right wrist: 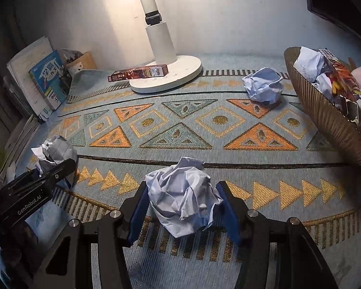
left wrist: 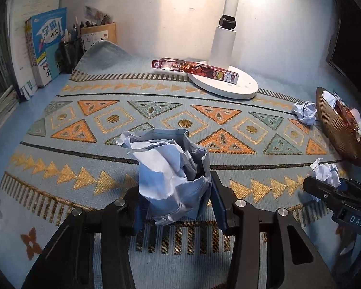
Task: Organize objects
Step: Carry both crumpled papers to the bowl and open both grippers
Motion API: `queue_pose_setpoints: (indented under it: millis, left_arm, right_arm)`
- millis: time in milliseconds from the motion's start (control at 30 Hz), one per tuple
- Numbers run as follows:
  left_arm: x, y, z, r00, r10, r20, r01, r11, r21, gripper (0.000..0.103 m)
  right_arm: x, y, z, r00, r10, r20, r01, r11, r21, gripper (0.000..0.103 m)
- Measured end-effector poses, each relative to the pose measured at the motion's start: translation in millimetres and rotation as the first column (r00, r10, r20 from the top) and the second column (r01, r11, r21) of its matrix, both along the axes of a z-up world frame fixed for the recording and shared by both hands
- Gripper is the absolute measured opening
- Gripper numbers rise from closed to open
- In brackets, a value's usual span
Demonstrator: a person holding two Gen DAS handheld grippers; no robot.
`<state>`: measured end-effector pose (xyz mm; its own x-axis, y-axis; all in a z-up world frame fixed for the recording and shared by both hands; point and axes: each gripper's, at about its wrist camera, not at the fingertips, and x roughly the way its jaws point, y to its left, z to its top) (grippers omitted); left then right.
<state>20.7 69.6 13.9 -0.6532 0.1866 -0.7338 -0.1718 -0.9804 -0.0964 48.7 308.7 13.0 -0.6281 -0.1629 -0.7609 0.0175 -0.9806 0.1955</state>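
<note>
Crumpled paper balls lie on a patterned mat (left wrist: 156, 110). The left gripper (left wrist: 175, 207) clamps one large paper wad (left wrist: 170, 166) between its blue pads at six o'clock in its own view. The right gripper (right wrist: 184, 209) likewise grips another wad (right wrist: 183, 197). A third ball (right wrist: 263, 86) rests at two o'clock, just beside a ribbed brown bowl (right wrist: 325, 118) holding scraps. A white lamp base (right wrist: 166, 77) stands at twelve o'clock.

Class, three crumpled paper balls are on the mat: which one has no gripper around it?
The crumpled paper ball beside the ribbed brown bowl; the other two sit between gripper fingers.
</note>
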Motion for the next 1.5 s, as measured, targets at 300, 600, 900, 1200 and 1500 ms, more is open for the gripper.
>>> queue_pose_setpoints:
  millis: [300,600,900,1200,1500]
  left_arm:
    - [-2,-1,-3,1.000,0.011,0.020,-0.010,1.000,-0.010,0.044]
    - [3,51,38,0.992,-0.114,-0.054,0.113,0.993,-0.023,0.042]
    - [-22,210,108,0.900,-0.421,-0.111,0.433,0.893,0.122,0.042]
    - [-40,293,93,0.861,-0.502,-0.079,0.508,0.853,0.116,0.076]
    - [-33,216,100,0.916,-0.391,-0.088,0.400,0.902,0.163,0.079]
  right_arm:
    - [8,5,7,0.999,0.040,-0.021,-0.041,0.996,-0.075,0.055]
    - [46,64,52,0.994,-0.062,-0.091,0.045,0.983,-0.179,0.055]
    - [56,188,145,0.860,-0.439,-0.260,0.441,0.896,-0.053,0.055]
    - [15,255,137,0.832,-0.523,-0.185,0.519,0.851,-0.073,0.074]
    - [37,227,141,0.857,-0.475,-0.199,0.470,0.880,-0.072,0.083]
